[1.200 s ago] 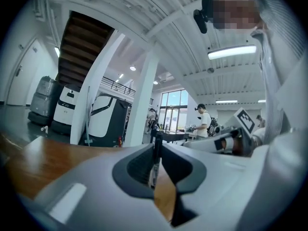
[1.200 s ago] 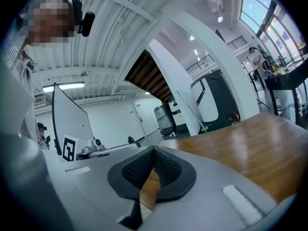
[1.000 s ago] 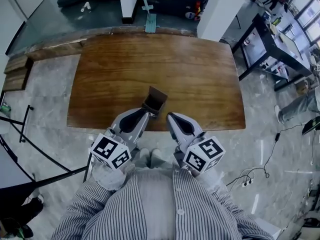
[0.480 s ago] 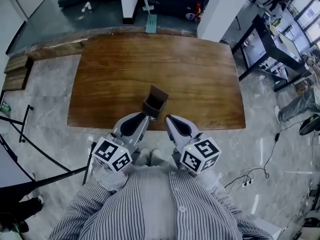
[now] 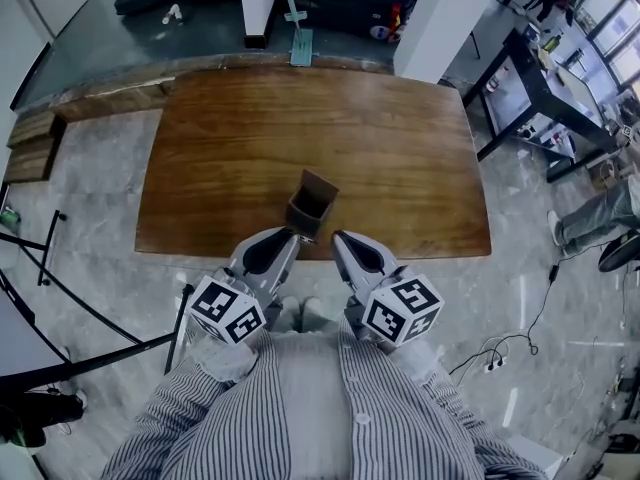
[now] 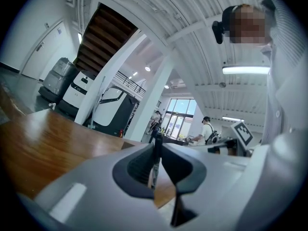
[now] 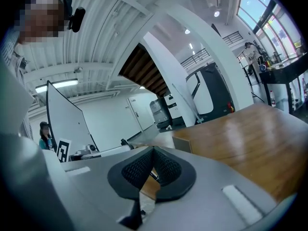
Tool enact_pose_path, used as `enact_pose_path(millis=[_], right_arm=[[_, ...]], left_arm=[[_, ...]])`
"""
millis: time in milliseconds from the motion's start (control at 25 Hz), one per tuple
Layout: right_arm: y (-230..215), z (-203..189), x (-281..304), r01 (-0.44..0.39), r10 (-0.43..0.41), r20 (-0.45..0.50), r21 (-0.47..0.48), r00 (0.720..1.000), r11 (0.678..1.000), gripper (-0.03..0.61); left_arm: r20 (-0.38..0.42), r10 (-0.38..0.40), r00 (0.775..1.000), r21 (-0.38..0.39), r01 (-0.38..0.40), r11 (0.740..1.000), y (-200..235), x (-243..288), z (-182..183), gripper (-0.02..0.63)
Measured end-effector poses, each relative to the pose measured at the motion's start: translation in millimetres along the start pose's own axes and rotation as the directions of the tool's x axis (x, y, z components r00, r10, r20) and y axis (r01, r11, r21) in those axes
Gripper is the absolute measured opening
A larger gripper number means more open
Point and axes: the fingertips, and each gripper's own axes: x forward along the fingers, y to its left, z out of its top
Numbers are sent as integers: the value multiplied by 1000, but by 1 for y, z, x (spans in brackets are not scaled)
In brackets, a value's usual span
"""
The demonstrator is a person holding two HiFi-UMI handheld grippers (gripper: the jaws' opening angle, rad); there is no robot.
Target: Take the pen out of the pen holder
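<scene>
A brown wooden counter stands on a grey stone-patterned floor in a white hall. The pen holder stands upright near the counter's front edge. The left hand-held gripper is at its near rim, jaws narrow, clamped on a slim dark pen. The right hand-held gripper is just beside it, jaws together and empty.
</scene>
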Motion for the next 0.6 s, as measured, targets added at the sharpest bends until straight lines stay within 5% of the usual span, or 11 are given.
enact_pose_path(millis=[600], right_arm=[[-3,-6,-3,0,0,-35,-3,999,1000,0]], left_arm=[[-16,-17,1000,-18,17,1000,-6,4,-6,48]])
